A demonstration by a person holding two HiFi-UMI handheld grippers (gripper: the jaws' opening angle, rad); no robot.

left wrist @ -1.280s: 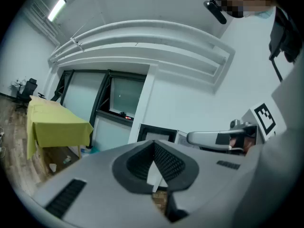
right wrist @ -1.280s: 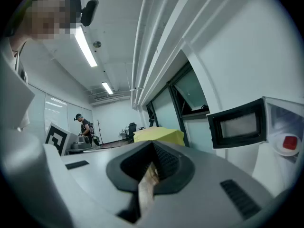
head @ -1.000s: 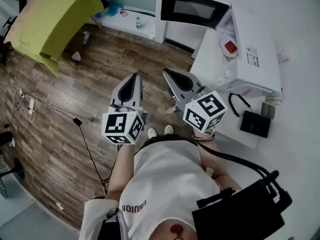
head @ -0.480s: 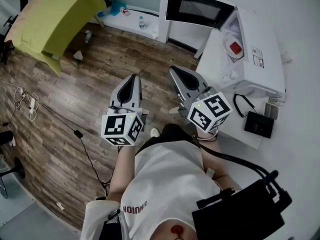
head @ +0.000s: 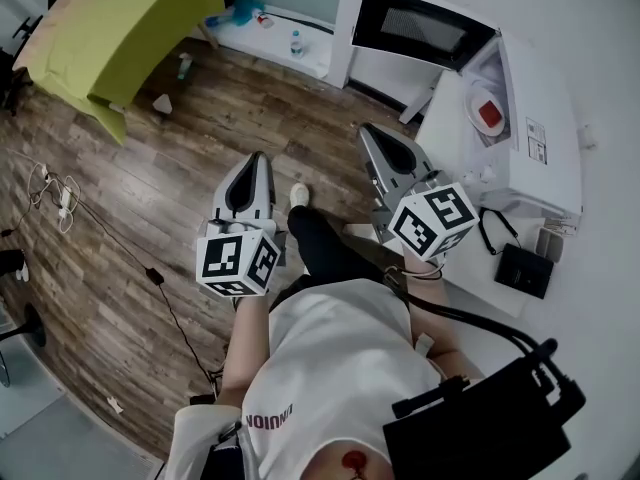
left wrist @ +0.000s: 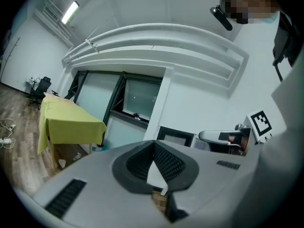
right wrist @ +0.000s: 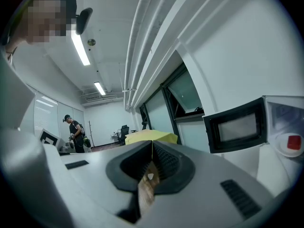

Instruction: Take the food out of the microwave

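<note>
**A:** Where's the food sitting?

**B:** The white plate with a red piece of food [head: 487,113] is lying inside the boxy white microwave oven [head: 545,143], upper right of the head view. The oven's black-windowed door [head: 415,28] is standing open, so the cavity is exposed for a reach-in. Nothing is touching the plate.

**A:** Jaws?

**B:** The left gripper [head: 256,158] and the right gripper [head: 371,130] are both showing jaws pressed together with nothing between them. Each gripper's own view is confirming that.

**A:** Why are they held like that?

**B:** My read is an approach posture. They're being carried level and side by side, noses toward the oven and well apart from it. Closed jaws are making sense while there's nothing to hold, but they'll need opening before they meet the plate's rim. The right one is sitting nearer the white counter [head: 468,258] that's carrying the oven, so it's looking like the likelier one to go in.

**A:** What's hard to see?

**B:**
- **Head view:** the oven's top is cutting off most of the cavity, so only part of the plate is showing. I can't tell what the red food is.
- **Right gripper view:** it's catching the plate at the far right edge, warped.
- **Left gripper view:** it's showing the door and the right gripper, but not the food.
- **Lower centre of the head view:** the person's torso is hiding it.
</note>
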